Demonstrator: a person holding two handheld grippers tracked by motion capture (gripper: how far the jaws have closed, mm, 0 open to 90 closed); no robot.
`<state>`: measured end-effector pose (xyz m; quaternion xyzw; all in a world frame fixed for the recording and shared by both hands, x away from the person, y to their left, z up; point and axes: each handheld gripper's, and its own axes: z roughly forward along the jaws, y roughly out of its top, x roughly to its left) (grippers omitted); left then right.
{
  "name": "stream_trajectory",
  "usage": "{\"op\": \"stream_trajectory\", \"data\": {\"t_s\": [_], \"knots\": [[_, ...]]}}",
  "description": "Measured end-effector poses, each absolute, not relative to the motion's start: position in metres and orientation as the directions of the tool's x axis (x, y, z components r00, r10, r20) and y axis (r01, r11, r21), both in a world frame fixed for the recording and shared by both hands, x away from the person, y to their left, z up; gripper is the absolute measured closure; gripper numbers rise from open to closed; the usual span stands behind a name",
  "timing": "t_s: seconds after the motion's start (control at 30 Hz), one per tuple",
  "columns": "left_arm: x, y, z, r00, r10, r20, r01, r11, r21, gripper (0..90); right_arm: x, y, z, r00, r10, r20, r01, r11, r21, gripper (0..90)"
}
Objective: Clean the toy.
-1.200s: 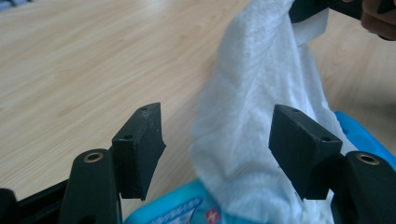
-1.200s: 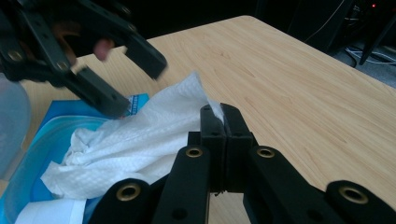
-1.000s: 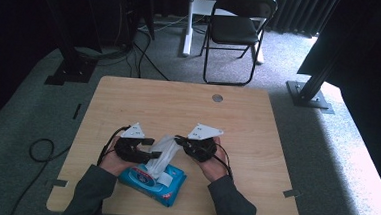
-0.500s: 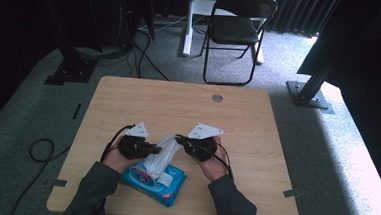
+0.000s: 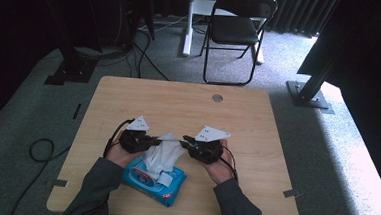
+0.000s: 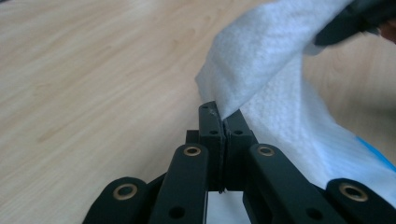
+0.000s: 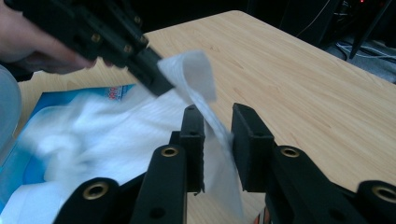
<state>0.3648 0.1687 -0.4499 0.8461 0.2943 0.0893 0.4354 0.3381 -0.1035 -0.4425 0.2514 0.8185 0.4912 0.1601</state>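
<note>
A blue pack of wipes [image 5: 166, 188] lies near the table's front edge, and a white wipe [image 5: 161, 155] is drawn up out of it. My left gripper [image 5: 157, 140] is shut on the wipe's upper corner [image 6: 261, 60], with its jaws [image 6: 223, 114] pressed together on the sheet. My right gripper [image 5: 186, 140] faces it from the right. Its jaws [image 7: 217, 121] have just been opening, and the wipe [image 7: 187, 70] hangs in the gap between the pads without being pressed. In the right gripper view, the left gripper [image 7: 140, 60] pinches the sheet just beyond them.
The wooden table [image 5: 179, 102] has a round grommet hole [image 5: 217, 97] at the back. A black folding chair [image 5: 236, 30] stands behind the table, cables [image 5: 40, 148] lie on the carpet at left, and dark stand bases [image 5: 309, 92] flank the table.
The left gripper's jaws have closed on the raised wipe. The right gripper, which held the wipe up, has parted its jaws. Both hands stayed about where they were.
</note>
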Motion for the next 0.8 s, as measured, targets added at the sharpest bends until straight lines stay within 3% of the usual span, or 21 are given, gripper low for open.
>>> {"op": "stream_trajectory", "data": {"t_s": [0.6, 0.8], "knots": [[0.381, 0.161, -0.44, 0.806, 0.583, -0.106, 0.413, -0.425, 0.806, 89.1, 0.335, -0.132, -0.459, -0.791, 0.611, 0.027, 0.312, 0.366, 0.877, 63.1], [0.387, 0.159, -0.439, 0.803, 0.586, -0.103, 0.415, -0.427, 0.803, 89.1, 0.335, -0.141, -0.467, -0.763, 0.645, 0.035, 0.339, 0.354, 0.871, 54.7]]}}
